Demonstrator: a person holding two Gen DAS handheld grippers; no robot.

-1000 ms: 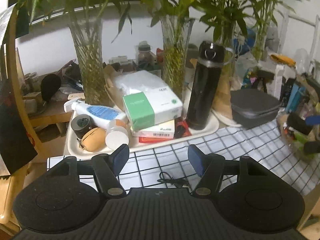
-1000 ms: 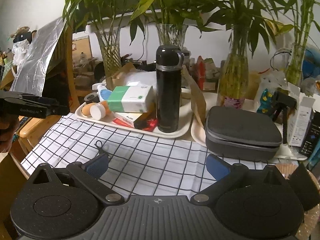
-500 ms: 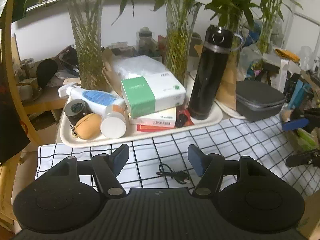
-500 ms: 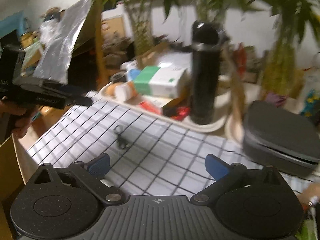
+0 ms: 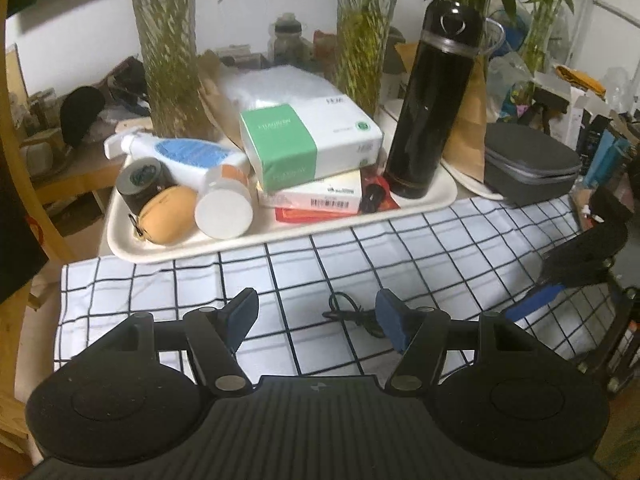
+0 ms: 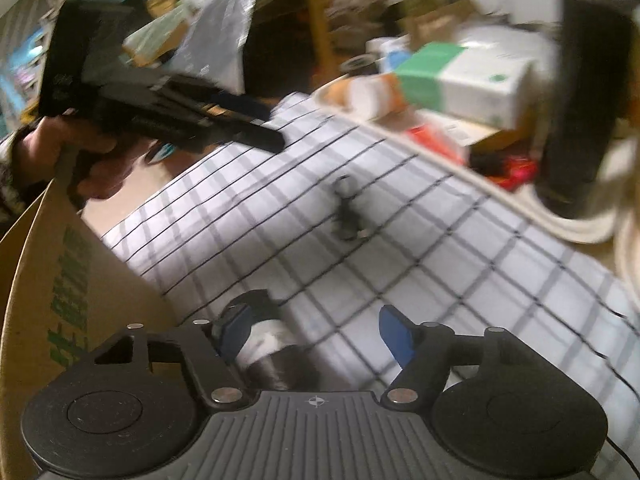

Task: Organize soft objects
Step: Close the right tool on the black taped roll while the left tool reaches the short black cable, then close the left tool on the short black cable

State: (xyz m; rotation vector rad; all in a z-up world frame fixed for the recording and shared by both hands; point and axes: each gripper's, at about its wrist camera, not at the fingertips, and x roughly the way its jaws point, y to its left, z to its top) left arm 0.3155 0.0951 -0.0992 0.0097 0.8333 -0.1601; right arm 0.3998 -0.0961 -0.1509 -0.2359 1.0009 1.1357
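Note:
A small coiled black cable (image 5: 352, 314) lies on the white checked cloth (image 5: 400, 256); it also shows in the blurred right wrist view (image 6: 348, 216). My left gripper (image 5: 316, 314) is open and empty, just short of the cable. My right gripper (image 6: 316, 330) is open and empty, low over the cloth's near edge; it shows at the right of the left wrist view (image 5: 560, 280). A green-and-white soft tissue pack (image 5: 308, 146) lies on the cream tray (image 5: 280, 236), beside a tan pouch (image 5: 170, 220).
A tall black flask (image 5: 432, 100) stands on the tray's right end, with a spray bottle (image 5: 180, 156) and jars at its left. Glass vases of bamboo (image 5: 168, 52) stand behind. A grey case (image 5: 528, 164) sits right. A cardboard box (image 6: 52, 280) stands left of the right gripper.
The right gripper swung left and down toward the cloth's near edge, its view now blurred. The left gripper rose slightly and tilted down; the right gripper entered its view.

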